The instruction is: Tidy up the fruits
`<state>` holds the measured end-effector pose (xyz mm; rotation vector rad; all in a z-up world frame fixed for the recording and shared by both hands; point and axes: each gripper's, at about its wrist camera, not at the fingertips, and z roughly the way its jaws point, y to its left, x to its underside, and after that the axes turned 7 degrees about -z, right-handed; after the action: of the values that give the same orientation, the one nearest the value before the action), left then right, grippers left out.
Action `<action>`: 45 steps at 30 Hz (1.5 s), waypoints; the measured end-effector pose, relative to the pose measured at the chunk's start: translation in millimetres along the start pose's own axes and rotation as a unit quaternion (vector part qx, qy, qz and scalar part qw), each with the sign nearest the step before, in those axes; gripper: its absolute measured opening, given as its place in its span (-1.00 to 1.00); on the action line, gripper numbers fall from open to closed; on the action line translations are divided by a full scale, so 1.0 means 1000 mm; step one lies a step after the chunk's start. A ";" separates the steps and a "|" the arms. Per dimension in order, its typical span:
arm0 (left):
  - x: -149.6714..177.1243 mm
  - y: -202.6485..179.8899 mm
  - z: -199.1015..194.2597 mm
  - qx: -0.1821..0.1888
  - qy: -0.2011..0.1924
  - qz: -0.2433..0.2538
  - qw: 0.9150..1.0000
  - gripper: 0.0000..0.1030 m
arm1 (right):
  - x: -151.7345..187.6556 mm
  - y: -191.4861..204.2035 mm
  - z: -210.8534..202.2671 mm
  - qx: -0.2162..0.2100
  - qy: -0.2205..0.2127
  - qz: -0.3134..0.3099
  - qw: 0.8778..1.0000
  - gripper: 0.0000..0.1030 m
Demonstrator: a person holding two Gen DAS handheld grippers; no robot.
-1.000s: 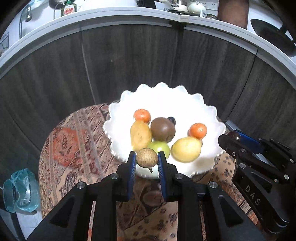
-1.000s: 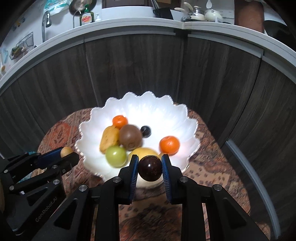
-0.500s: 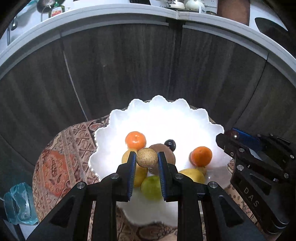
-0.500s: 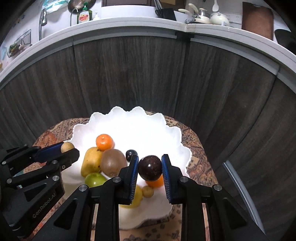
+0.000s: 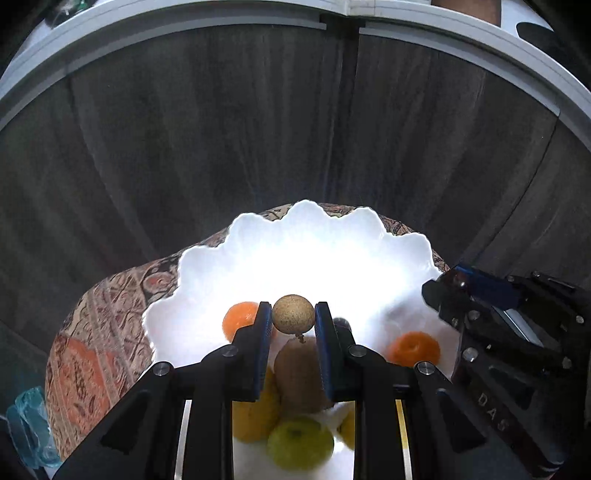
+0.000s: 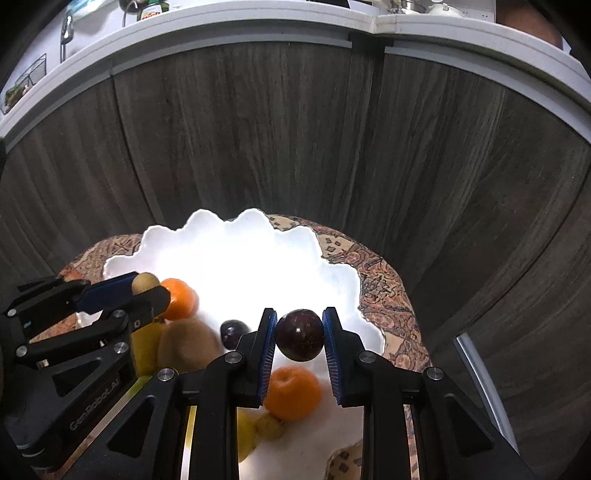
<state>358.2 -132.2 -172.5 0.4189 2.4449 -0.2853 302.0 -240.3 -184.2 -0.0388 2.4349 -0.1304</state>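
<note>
My left gripper [image 5: 293, 319] is shut on a small tan round fruit [image 5: 293, 314], held above the white scalloped bowl [image 5: 306, 258]. My right gripper [image 6: 299, 334] is shut on a dark purple round fruit [image 6: 300, 339] over the same bowl [image 6: 240, 258]. Below lie two oranges [image 5: 242, 320] [image 5: 413, 349], a brown kiwi [image 5: 297, 373], a green fruit [image 5: 299, 446], yellow fruits [image 5: 255, 413] and a small dark fruit [image 6: 233, 332]. In the right wrist view the left gripper [image 6: 142, 286] comes in from the left with the tan fruit [image 6: 144, 282]. The right gripper's body [image 5: 491, 332] fills the right edge of the left wrist view.
The bowl stands on a round table with a patterned cloth [image 5: 99, 317]. Dark wood cabinet fronts [image 5: 258, 129] rise right behind it under a white counter edge [image 6: 240, 26]. A pale blue plastic bag [image 5: 29, 424] lies low at the left.
Both grippers have moved forward over the bowl, each still holding its fruit. The fruits in the bowl now lie under and behind the fingers; the cabinet looms closer.
</note>
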 end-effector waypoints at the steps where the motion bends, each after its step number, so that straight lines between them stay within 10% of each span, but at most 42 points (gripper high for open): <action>1: -0.002 -0.001 0.004 -0.003 0.002 0.001 1.000 -0.53 | 0.000 -0.001 0.003 -0.001 0.004 0.000 1.000 -0.48; 8: -0.003 -0.001 0.006 -0.022 0.001 0.004 1.000 -0.03 | -0.001 -0.006 0.009 0.003 0.010 -0.005 1.000 -0.46; 18: 0.005 0.010 -0.024 -0.065 -0.016 -0.009 0.998 0.45 | 0.001 -0.008 -0.014 0.047 -0.007 0.012 0.999 0.57; 27: 0.017 0.015 -0.074 -0.093 -0.044 -0.027 0.994 0.82 | 0.007 -0.002 -0.052 0.054 -0.022 0.027 0.998 0.71; 45: 0.072 0.011 -0.177 -0.111 -0.077 -0.062 0.989 0.97 | 0.043 0.018 -0.152 0.040 -0.063 0.040 0.996 0.76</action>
<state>210.6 -52.3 -81.4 0.1427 2.3208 -0.0901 171.1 -212.3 -98.5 0.0847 2.2995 -0.1831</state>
